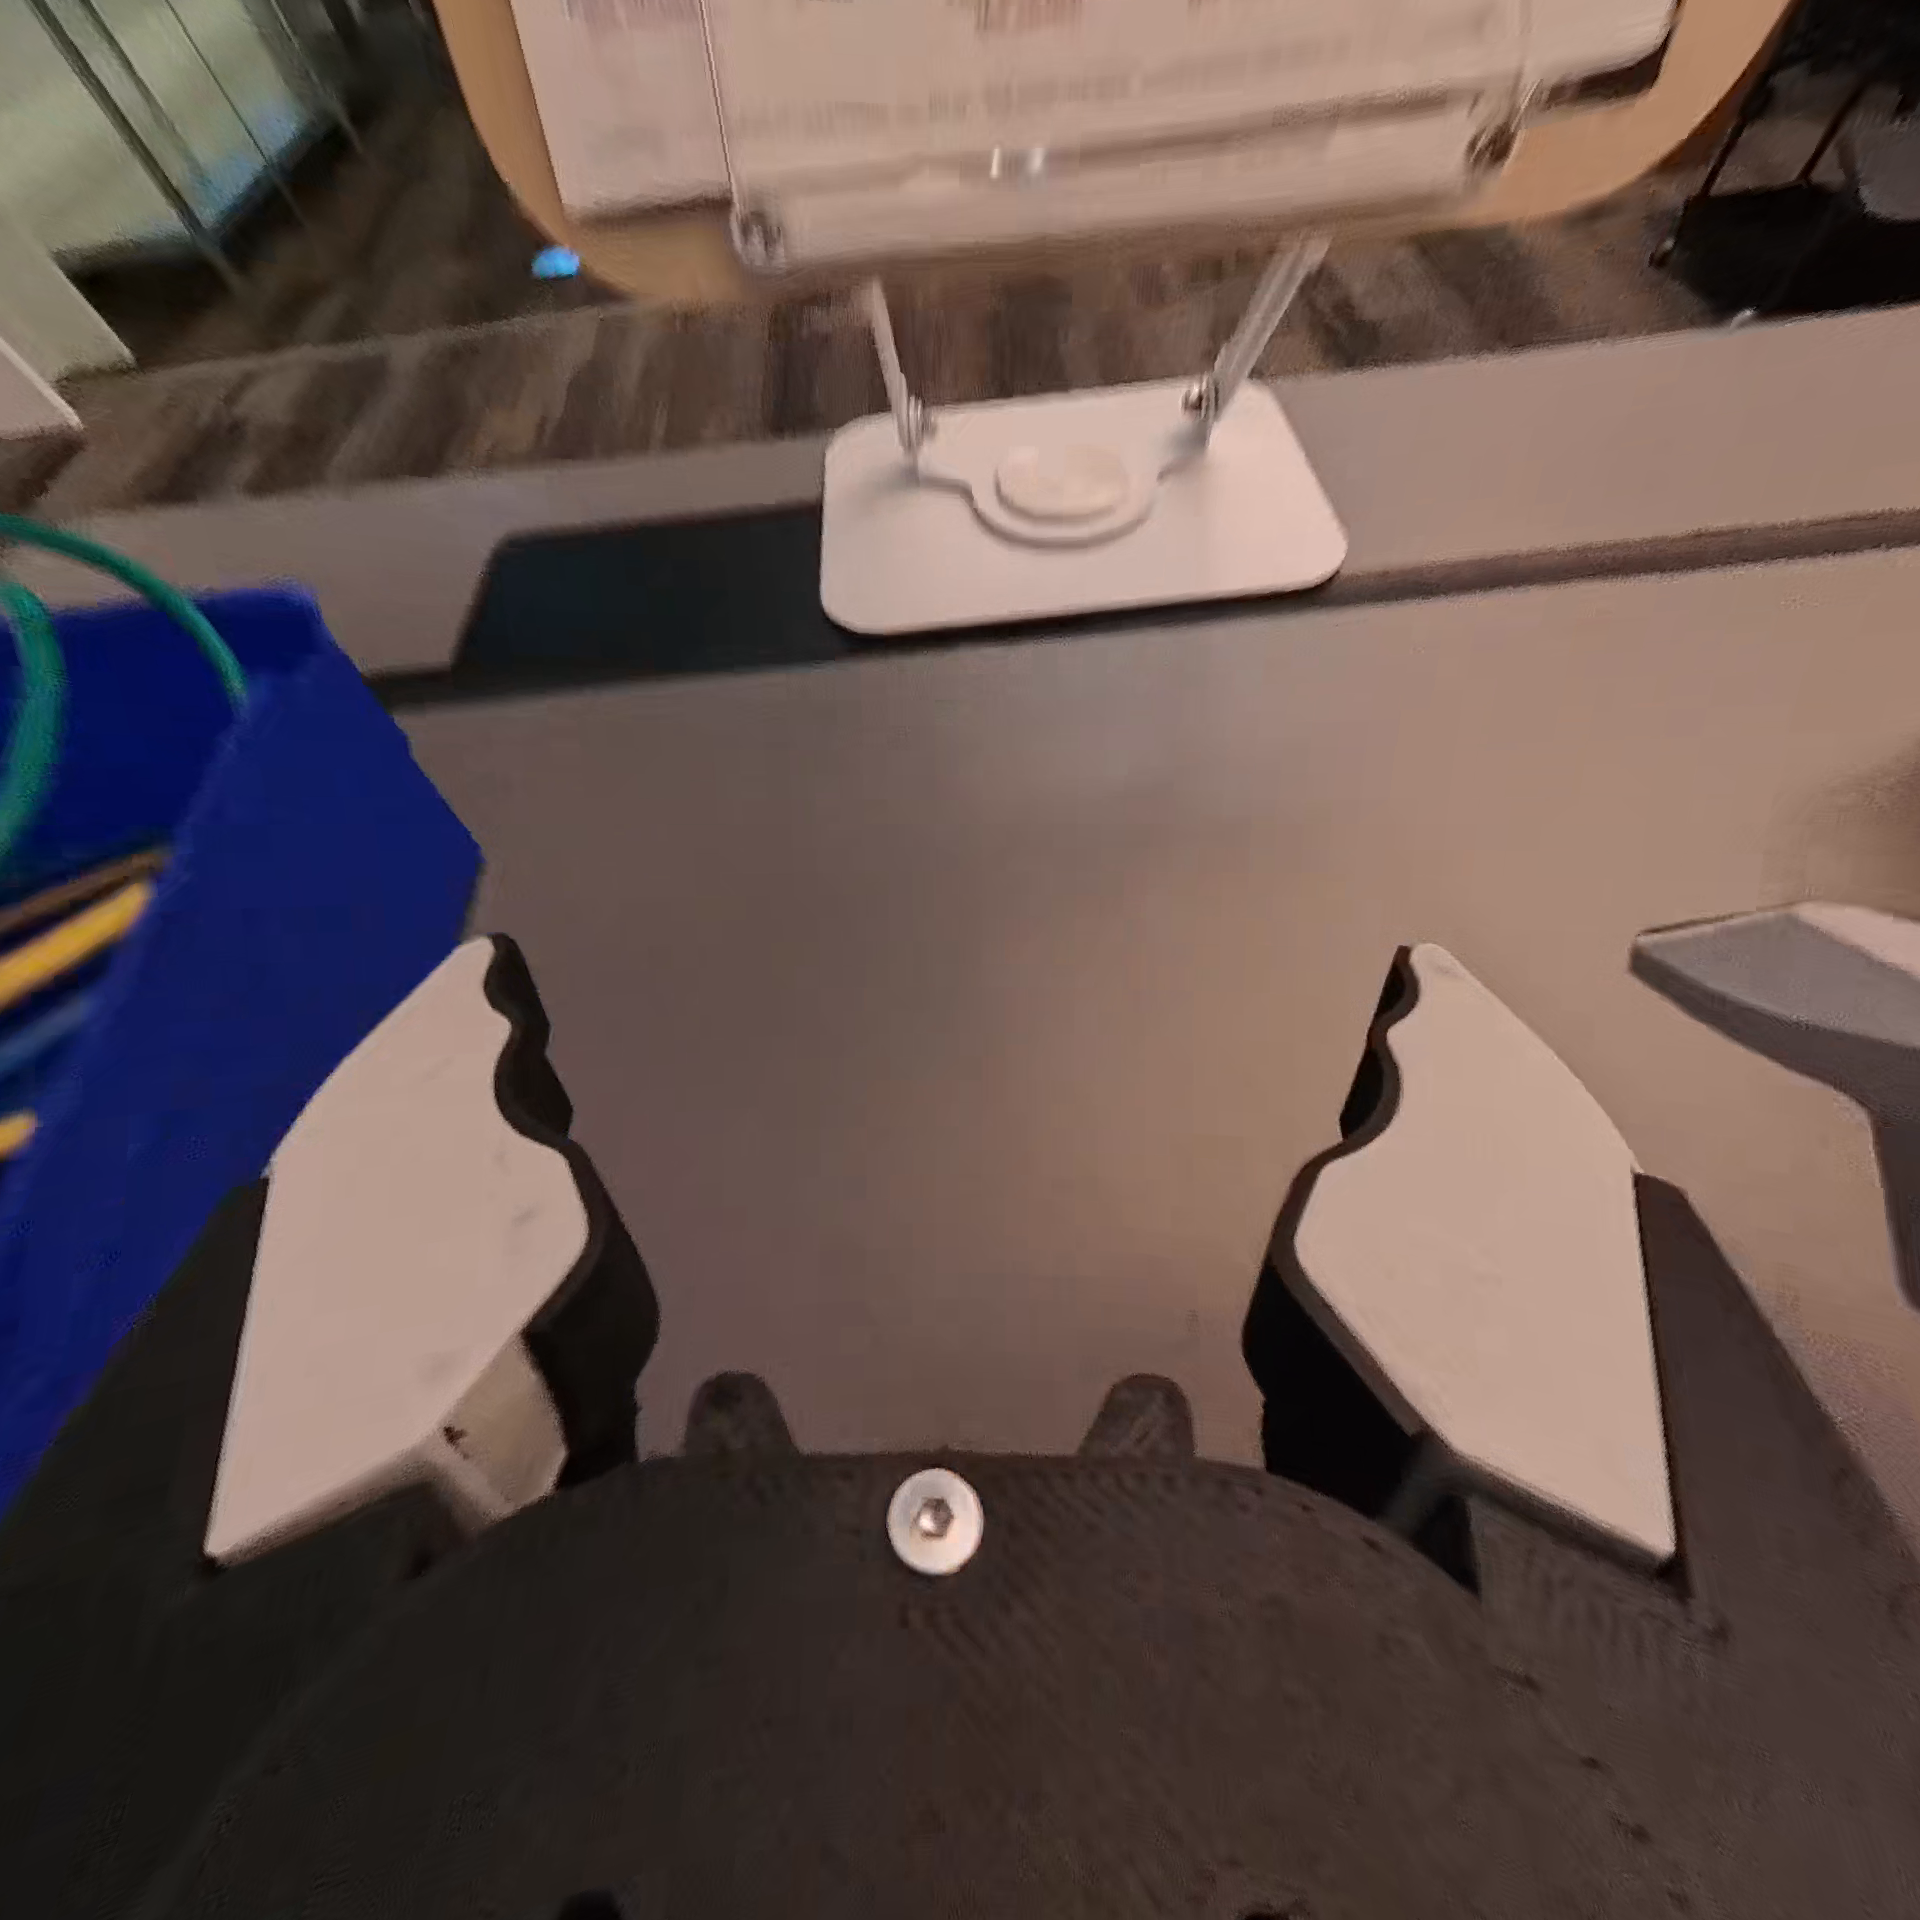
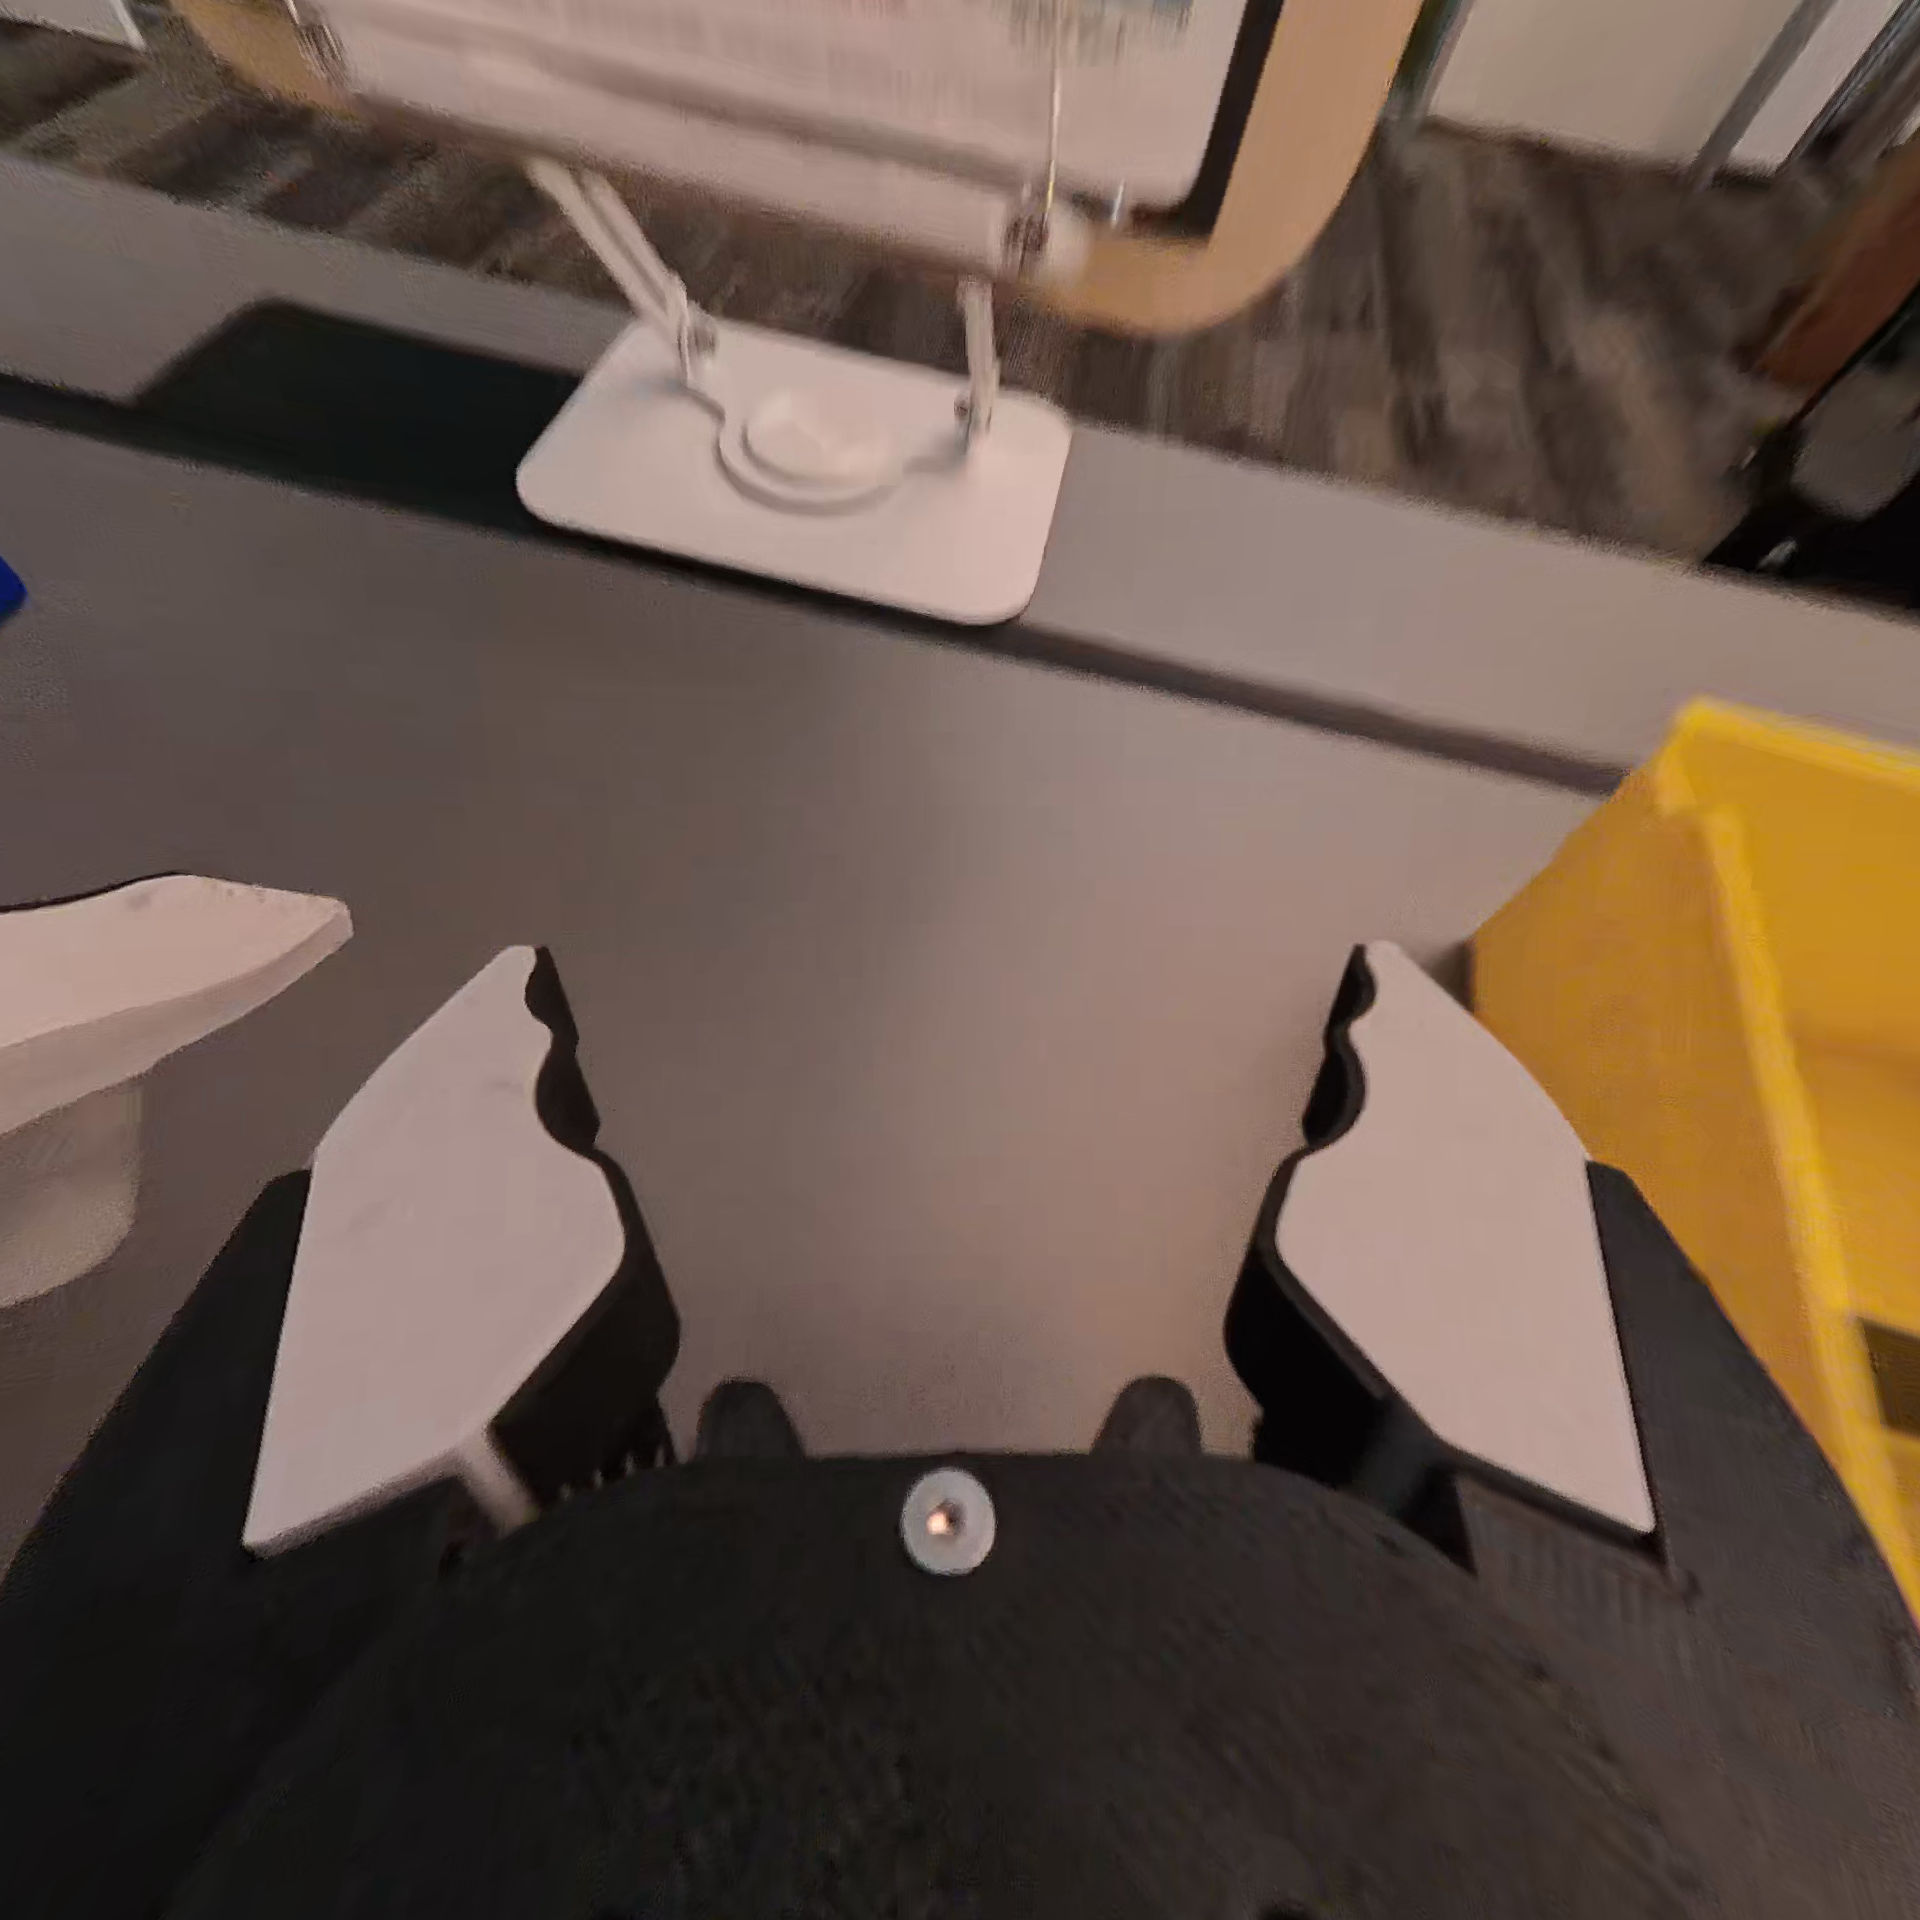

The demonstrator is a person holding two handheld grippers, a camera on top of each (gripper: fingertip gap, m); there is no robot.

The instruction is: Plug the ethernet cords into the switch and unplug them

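1. Green ethernet cord [image 1: 31,686] loops upward out of the blue plastic bin [image 1: 260,935], at the left.
2. Left gripper [image 1: 951,966] and right gripper [image 2: 951,971]: jaws spread wide, empty.
3. Grey tabletop [image 1: 987,883]; white stand base [image 1: 1081,509] at the far edge; yellow bin [image 2: 1714,1039] at the right.

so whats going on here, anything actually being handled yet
Not yet. Both claws are open and empty above a bare grey table. The left claw hovers beside a blue bin holding green and yellow cords. The right claw hovers beside a yellow bin. A white stand sits at the table's far edge. No switch is visible in either view.
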